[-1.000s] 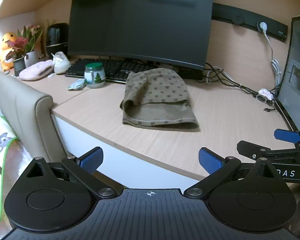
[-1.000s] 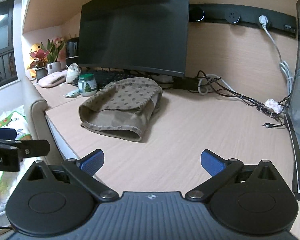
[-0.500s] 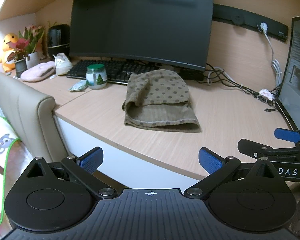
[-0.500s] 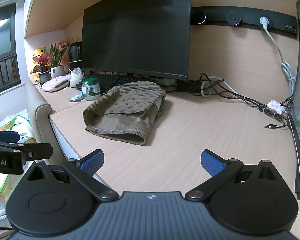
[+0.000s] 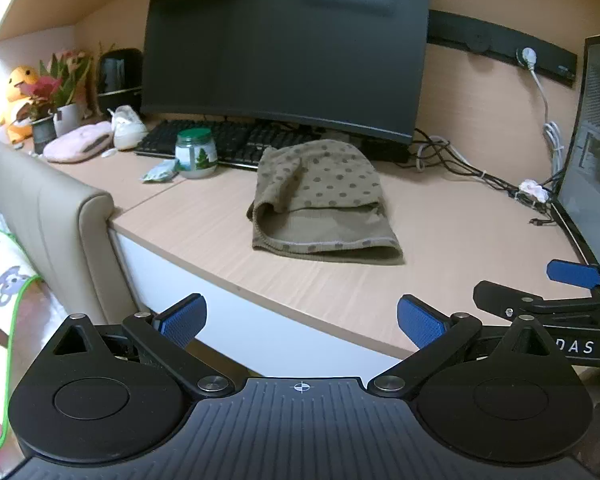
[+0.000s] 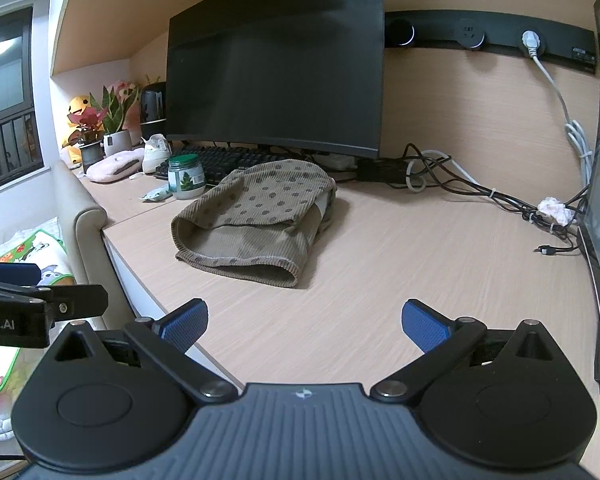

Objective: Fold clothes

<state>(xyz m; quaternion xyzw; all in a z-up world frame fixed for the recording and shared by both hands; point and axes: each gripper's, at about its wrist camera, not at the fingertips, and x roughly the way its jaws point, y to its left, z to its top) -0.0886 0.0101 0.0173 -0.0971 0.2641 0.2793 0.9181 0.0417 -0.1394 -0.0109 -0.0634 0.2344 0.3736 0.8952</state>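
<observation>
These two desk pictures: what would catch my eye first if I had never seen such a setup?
Probably the folded olive-brown polka-dot knit garment, lying alone in the middle of the pale wooden desk. Behind it stands a large dark curved monitor over a black keyboard. In front, the left gripper and the right gripper, black with blue fingertips, are open and empty.

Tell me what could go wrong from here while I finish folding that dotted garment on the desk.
The dotted garment lies close to the glass jar and keyboard, so a wide sweep with the open left gripper might knock the jar over. The top flap looks loosely laid, so tugging one edge could undo the fold. The right gripper, also open, works near the cables and could snag them.
</observation>
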